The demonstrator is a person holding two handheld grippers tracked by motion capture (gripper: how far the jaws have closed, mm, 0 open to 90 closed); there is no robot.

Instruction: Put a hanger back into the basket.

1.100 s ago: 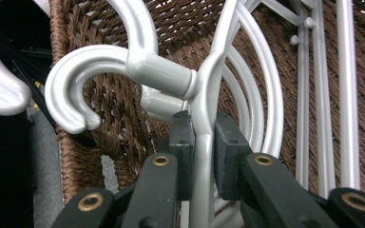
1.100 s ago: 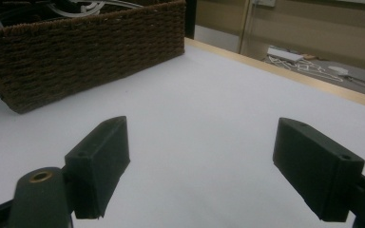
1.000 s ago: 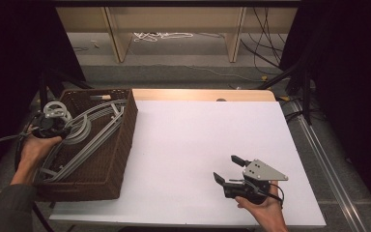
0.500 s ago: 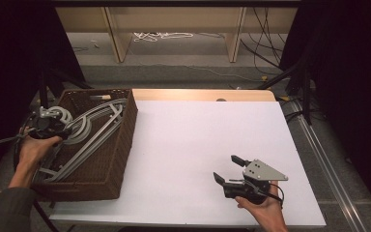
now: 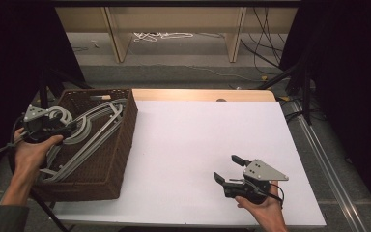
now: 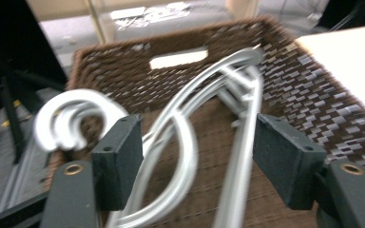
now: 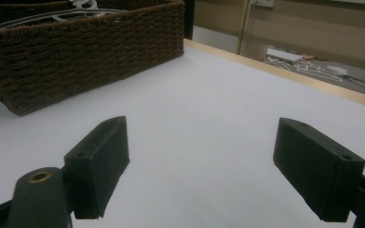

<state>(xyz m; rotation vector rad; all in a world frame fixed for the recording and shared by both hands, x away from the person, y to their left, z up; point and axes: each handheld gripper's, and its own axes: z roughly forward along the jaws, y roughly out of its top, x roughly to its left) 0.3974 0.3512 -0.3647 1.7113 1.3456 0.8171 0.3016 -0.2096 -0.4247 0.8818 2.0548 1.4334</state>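
- Since the earlier frame, the left gripper (image 5: 70, 131) has drawn back toward the basket's near-left corner; its fingers (image 6: 119, 159) have just been opening and now stand apart, pressing on nothing.
- Grey hangers (image 5: 89, 133) lie stacked inside the wicker basket (image 5: 123, 145), hooks (image 6: 66, 118) at the left rim.
- Judged step: hanger released into the basket; next comes withdrawal clear of the hooks.
- Right gripper (image 5: 231, 170) rests on the white worktop (image 5: 183, 145), fingers (image 7: 100, 161) wide apart, empty.
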